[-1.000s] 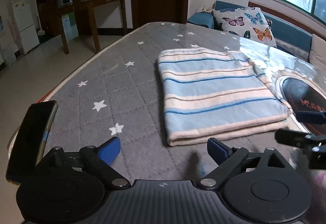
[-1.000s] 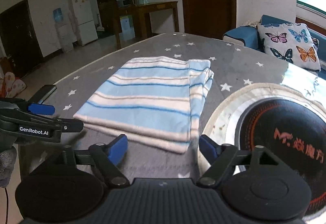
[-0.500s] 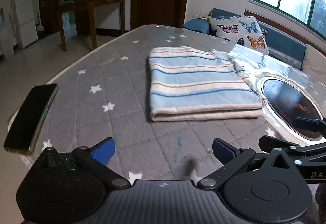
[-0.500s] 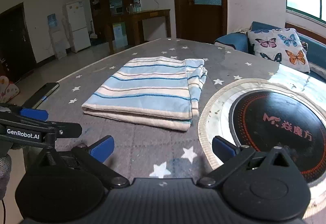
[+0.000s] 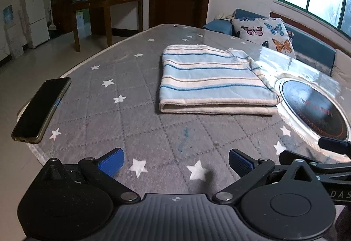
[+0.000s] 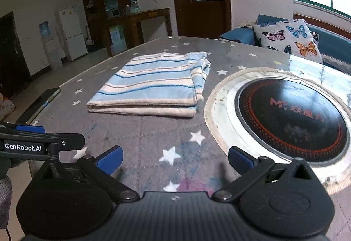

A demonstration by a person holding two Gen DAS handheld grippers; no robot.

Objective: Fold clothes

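A blue and cream striped garment (image 5: 210,78) lies folded flat on the grey star-patterned table cover (image 5: 136,122); it also shows in the right wrist view (image 6: 153,85). My left gripper (image 5: 175,162) is open and empty, above the cover near the table's front edge, well short of the garment. My right gripper (image 6: 174,158) is open and empty, also near the front edge. The right gripper's fingers (image 5: 333,146) show at the right of the left wrist view. The left gripper's fingers (image 6: 30,129) show at the left of the right wrist view.
A black phone (image 5: 41,107) lies at the table's left edge, also in the right wrist view (image 6: 39,103). A round black induction cooker (image 6: 291,118) is set in the table right of the garment. A sofa with a butterfly pillow (image 6: 289,37) stands behind.
Both grippers have pulled back toward the table's front edge, away from the folded garment, which now looks farther off. The garment has not moved.
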